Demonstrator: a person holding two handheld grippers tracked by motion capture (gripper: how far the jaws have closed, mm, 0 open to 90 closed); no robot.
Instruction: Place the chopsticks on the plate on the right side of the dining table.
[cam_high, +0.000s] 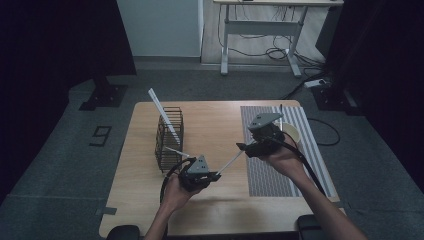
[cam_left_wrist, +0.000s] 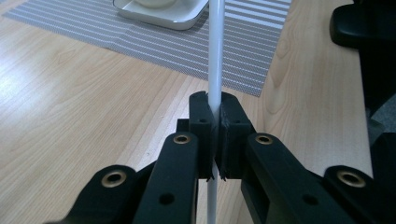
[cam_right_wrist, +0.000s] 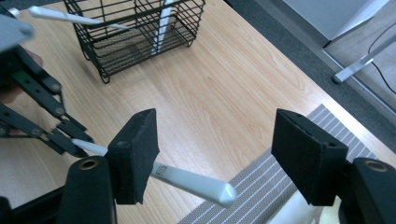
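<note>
Left fingers (cam_left_wrist: 229, 135) around white stick (cam_left_wrist: 215, 60).

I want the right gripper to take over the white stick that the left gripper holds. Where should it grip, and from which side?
Grip the free end of the white stick, which juts past the shut left gripper. It already lies between the open jaws of the right gripper, so probably closing across its width, approaching end-on opposite the left gripper, is enough.
</note>
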